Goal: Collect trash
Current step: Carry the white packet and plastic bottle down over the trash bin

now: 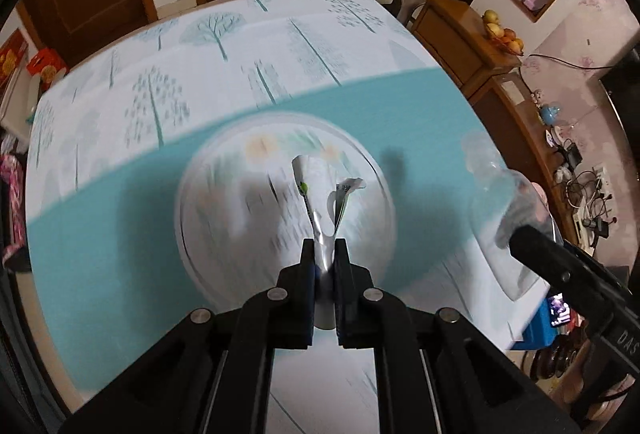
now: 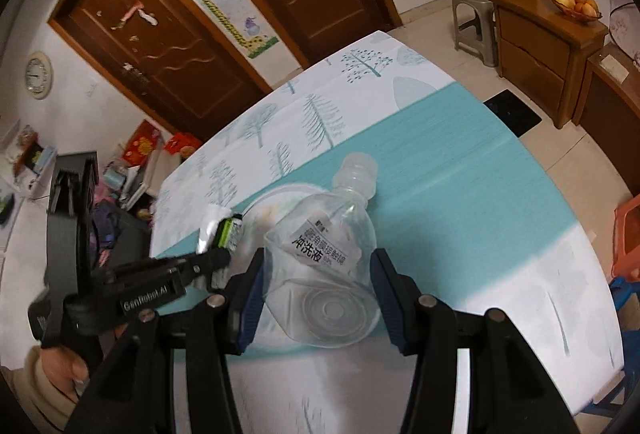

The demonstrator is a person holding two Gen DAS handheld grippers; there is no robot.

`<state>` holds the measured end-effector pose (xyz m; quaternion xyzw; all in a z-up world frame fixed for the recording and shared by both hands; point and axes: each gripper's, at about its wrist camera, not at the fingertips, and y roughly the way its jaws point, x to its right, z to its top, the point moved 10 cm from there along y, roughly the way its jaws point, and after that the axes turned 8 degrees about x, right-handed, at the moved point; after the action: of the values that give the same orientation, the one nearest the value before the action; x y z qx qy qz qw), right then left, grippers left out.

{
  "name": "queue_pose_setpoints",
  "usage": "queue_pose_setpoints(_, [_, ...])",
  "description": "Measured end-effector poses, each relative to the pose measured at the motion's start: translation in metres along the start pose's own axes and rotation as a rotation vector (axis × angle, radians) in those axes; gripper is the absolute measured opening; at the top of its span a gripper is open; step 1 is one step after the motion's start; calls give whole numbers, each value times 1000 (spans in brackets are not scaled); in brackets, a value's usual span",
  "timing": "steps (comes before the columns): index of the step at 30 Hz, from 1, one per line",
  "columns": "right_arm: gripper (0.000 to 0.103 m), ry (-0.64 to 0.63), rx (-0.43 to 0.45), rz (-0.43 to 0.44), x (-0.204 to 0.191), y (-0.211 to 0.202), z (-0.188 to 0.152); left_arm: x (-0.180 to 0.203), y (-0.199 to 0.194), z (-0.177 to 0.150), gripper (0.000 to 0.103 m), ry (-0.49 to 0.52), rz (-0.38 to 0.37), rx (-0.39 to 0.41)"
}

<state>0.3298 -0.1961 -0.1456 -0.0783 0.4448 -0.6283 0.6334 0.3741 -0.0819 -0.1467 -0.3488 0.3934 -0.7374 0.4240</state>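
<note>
My left gripper [image 1: 324,246] is shut on a crumpled silver and white wrapper [image 1: 320,194] with green print. It holds the wrapper just above a round clear plate [image 1: 208,218] on the table. The wrapper [image 2: 218,230] and the left gripper [image 2: 216,258] also show at the left of the right wrist view. My right gripper [image 2: 318,266] is shut on a clear plastic bottle [image 2: 324,258] with a white label. The bottle's neck points away from me, over the plate [image 2: 276,194]. In the left wrist view the bottle [image 1: 492,186] and the right gripper [image 1: 520,234] are at the right.
The table [image 1: 120,234] has a teal and white cloth with tree prints. Wooden cabinets [image 2: 548,34] with a fruit bowl [image 2: 574,4] and a grey stool [image 2: 472,14] stand to the right. Boxes and clutter [image 2: 140,150] lie on the floor at the left. Brown doors are behind.
</note>
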Motion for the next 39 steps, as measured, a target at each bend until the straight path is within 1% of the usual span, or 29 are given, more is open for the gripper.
queue_pose_setpoints(5, [51,3,-25,126,-1,-55,-40,33,-41,-65,5,-61,13,25])
queue_pose_setpoints(11, [51,-34,-69,231,4,-116,-90,68,-80,-147,5,-142,60,45])
queue_pose_setpoints(15, [51,-73,-103,267,14,-147,-125,84,-94,-197,5,-198,82,31])
queue_pose_setpoints(19, [51,-67,-147,280,29,-166,-161,96,-100,-241,5,-237,96,-2])
queue_pose_setpoints(23, [51,-77,-185,262,42,-172,-194,103,-97,-278,5,-227,114,-47])
queue_pose_setpoints(27, [51,-95,-207,219,57,-164,-227,106,-82,-311,5,-222,120,-82])
queue_pose_setpoints(32, [51,-76,-241,184,77,-143,-267,99,-49,-351,5,-243,111,-113])
queue_pose_setpoints(35, [51,-68,-245,156,92,-126,-292,95,-26,-371,6,-227,108,-119])
queue_pose_setpoints(39, [51,-36,-259,121,115,-101,-326,90,13,-399,6,-224,83,-140])
